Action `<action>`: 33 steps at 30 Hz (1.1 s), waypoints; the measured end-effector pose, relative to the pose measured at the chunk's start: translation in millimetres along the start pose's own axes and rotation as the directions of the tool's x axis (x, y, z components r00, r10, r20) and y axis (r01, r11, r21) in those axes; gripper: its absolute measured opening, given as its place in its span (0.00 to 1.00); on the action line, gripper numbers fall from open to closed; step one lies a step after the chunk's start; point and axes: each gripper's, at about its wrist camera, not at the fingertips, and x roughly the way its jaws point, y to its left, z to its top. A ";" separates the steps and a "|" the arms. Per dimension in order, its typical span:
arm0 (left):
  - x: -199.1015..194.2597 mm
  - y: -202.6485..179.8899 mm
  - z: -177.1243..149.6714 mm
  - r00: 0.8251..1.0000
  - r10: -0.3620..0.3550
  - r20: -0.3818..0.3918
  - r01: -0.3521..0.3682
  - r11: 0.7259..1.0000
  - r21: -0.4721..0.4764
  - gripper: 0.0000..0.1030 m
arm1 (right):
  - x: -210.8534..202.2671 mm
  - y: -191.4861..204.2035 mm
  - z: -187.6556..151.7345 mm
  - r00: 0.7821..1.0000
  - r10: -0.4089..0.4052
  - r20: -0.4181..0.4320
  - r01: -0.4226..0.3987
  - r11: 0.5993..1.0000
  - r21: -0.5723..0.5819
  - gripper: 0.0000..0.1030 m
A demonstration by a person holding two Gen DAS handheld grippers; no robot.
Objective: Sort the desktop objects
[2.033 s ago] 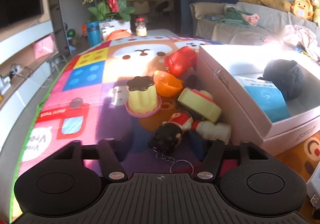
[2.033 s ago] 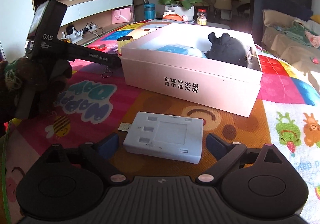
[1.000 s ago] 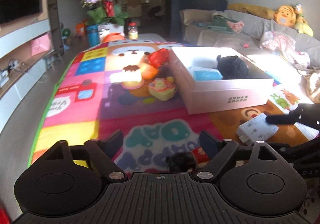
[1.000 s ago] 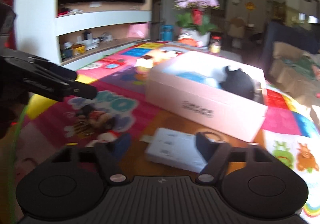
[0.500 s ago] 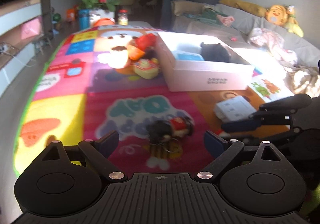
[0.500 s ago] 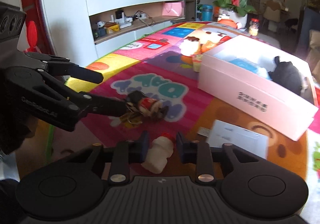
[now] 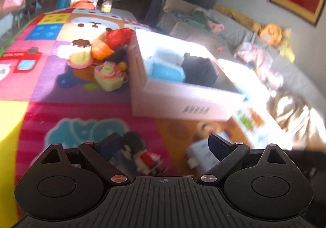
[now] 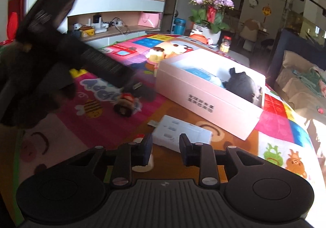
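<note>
Desktop objects lay scattered over the bright play mat (image 7: 61, 93) that covered the desk. The open white box (image 7: 183, 107) stood toward the far right, evidently the place for sorted things. It already held a black plush (image 7: 198, 69) on its right side and a blue packet (image 7: 165, 71) on its left. Just beyond the box's left wall a heap of toys waited, among them a yellow pudding toy (image 7: 80, 53) on a pink dish.

Nearer, on the orange patch in front of the box, lay a flat white adapter (image 8: 181, 133). Left of it was the doll keychain (image 7: 140, 154), which looked to be the piece in hand. The left gripper (image 7: 163, 140) hung over it with its jaws spread wide, having just been opening. The doll sat between them, off centre and close by the left finger, and no pad pressed on it. Its long axis ran roughly along the line the gripper pointed, head far and red body near, so the jaws would close across its width. The left hand was plainly the nearer one, and the box lay far and to the right of the doll.

The right gripper (image 8: 165, 142) had its jaws drawn close, having just been closing, with a narrow gap left that pinched nothing. A small white bottle (image 8: 142, 165) lay half hidden under its left finger, outside that gap.
</note>
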 end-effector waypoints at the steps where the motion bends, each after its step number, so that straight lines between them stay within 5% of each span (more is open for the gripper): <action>1: -2.9 -0.6 4.9 1.000 -0.019 0.018 0.020 1.000 -0.014 0.94 | -0.3 3.1 1.6 1.000 0.004 0.005 -0.004 1.000 -0.011 0.31; 3: -11.5 -2.5 10.6 0.998 0.009 0.060 -0.008 1.000 -0.010 0.97 | 1.5 11.5 8.4 1.000 0.004 0.025 -0.003 1.000 -0.030 0.38; 5: -20.5 -2.7 11.0 0.988 0.119 0.100 -0.121 0.993 0.009 0.99 | 5.7 17.6 17.6 0.999 0.015 0.042 -0.013 0.999 -0.035 0.46; 9: -36.5 8.0 3.3 0.912 0.376 0.165 -0.387 0.921 0.043 0.99 | 29.3 42.7 35.6 1.000 0.000 0.023 0.002 0.996 -0.087 0.49; 11: -45.2 15.1 -2.3 0.875 0.441 0.197 -0.457 0.888 0.044 1.00 | 45.9 56.6 40.1 1.000 -0.004 -0.003 0.003 0.993 -0.119 0.49; 14: -57.6 28.3 -7.9 0.851 0.479 0.217 -0.493 0.870 0.014 1.00 | 69.5 69.0 44.6 0.999 -0.002 -0.045 -0.004 0.991 -0.135 0.48; 17: -68.6 40.2 -13.0 0.856 0.470 0.215 -0.476 0.879 -0.027 1.00 | 86.4 66.8 50.6 0.997 -0.020 -0.077 0.011 0.994 -0.111 0.30; 19: -72.4 44.8 -15.2 0.859 0.464 0.218 -0.467 0.883 -0.040 1.00 | 84.7 52.7 59.0 0.993 0.066 -0.096 -0.065 0.998 0.015 0.28; 22: -72.3 49.3 -17.9 0.867 0.452 0.212 -0.453 0.890 -0.048 1.00 | 77.1 23.1 64.9 0.947 0.309 -0.090 -0.275 0.922 0.273 0.28; 24: -68.9 49.7 -19.6 0.874 0.444 0.197 -0.443 0.895 -0.050 1.00 | 76.6 9.1 63.3 0.917 0.392 -0.075 -0.336 0.861 0.382 0.28; 26: -65.0 47.7 -21.0 0.884 0.430 0.183 -0.429 0.902 -0.045 1.00 | 76.2 1.7 60.0 0.924 0.376 -0.070 -0.318 0.855 0.409 0.28; 29: -63.0 43.6 -24.3 0.893 0.413 0.178 -0.415 0.909 -0.028 1.00 | 69.5 -2.9 56.6 0.968 0.243 -0.055 -0.207 0.908 0.364 0.29; 33: -61.7 41.2 -27.0 0.900 0.404 0.165 -0.407 0.913 -0.015 1.00 | 61.4 -13.3 49.8 0.995 0.096 -0.026 -0.084 0.953 0.291 0.29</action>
